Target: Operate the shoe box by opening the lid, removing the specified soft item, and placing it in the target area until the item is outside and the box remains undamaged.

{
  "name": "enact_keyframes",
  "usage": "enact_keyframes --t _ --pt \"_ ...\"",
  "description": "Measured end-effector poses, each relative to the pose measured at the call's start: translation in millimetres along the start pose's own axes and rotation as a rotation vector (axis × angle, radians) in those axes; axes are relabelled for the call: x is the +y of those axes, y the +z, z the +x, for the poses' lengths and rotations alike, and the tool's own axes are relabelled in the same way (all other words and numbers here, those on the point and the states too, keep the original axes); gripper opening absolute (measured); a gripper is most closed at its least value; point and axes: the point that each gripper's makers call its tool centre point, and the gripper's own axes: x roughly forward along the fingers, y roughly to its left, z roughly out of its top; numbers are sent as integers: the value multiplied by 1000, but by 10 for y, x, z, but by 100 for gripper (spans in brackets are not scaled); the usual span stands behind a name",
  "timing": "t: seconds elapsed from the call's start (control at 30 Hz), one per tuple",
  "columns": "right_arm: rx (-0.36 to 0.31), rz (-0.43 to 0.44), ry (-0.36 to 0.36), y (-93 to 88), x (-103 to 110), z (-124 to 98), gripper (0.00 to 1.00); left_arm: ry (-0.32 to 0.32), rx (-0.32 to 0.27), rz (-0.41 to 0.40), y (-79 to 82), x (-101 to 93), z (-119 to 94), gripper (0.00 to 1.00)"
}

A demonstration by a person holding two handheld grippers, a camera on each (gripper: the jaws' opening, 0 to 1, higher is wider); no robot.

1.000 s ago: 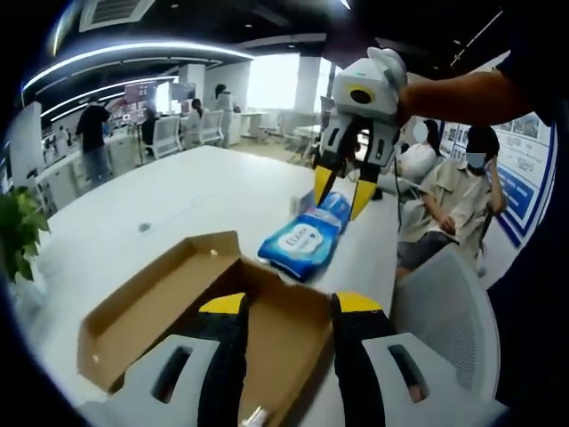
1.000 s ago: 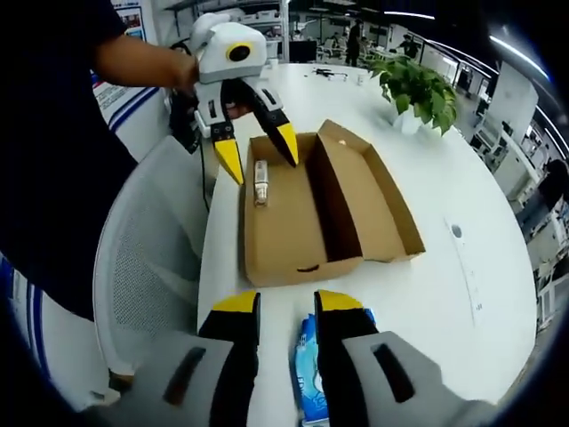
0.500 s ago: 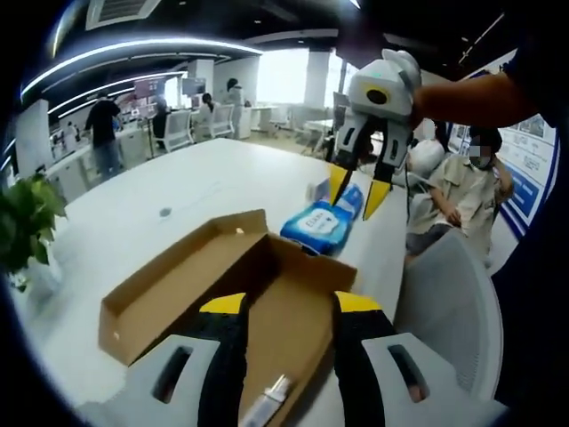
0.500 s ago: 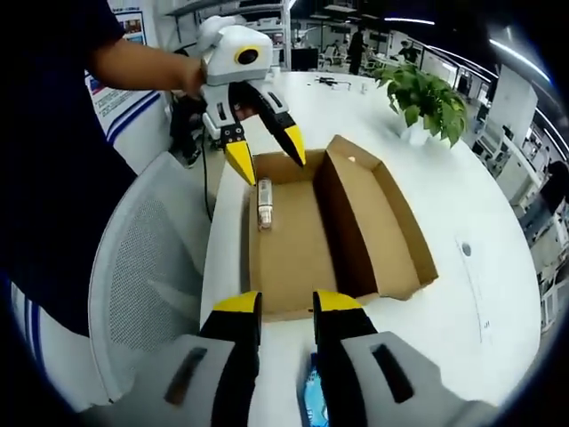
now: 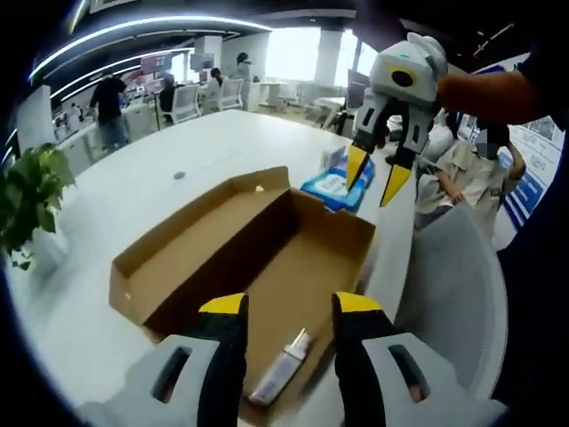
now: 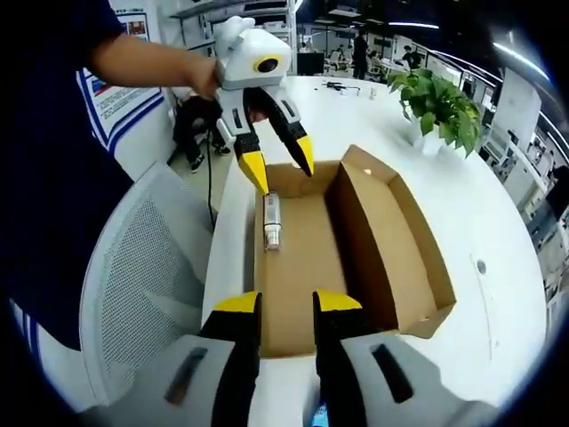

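On table [image 5: 133,187] | wipes pack [image 5: 331,185] long axis twd box [image 5: 267,258] | both jaws apart, empty

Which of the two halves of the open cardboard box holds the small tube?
The half nearer the white chair: the small tube lies on its floor, below the left gripper. The half toward the plant holds nothing.

Open-plan office, white table [image 5: 133,191], mesh chair [image 6: 147,267], potted plant [image 6: 440,107]

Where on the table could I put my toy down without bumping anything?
The white table is bare between the shoe box and the potted plant, and past the box's far end. It is crowded by the chair, where the blue pack lies under the right gripper.
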Motion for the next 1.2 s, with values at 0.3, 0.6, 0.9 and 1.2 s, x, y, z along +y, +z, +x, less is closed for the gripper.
enact_keyframes --t 0.3,0.6,0.9,1.2 --pt "0 -10 36 101 -35 239 20 -94 134 -2 -248 -55 77 37" --pt "-2 5 59 123 -28 430 20 -128 227 38 -412 51 178 32" --pt "4 27 81 104 -45 569 20 -228 445 86 -679 122 263 34" --pt "4 48 96 45 -48 664 20 -267 540 139 -797 127 368 34"
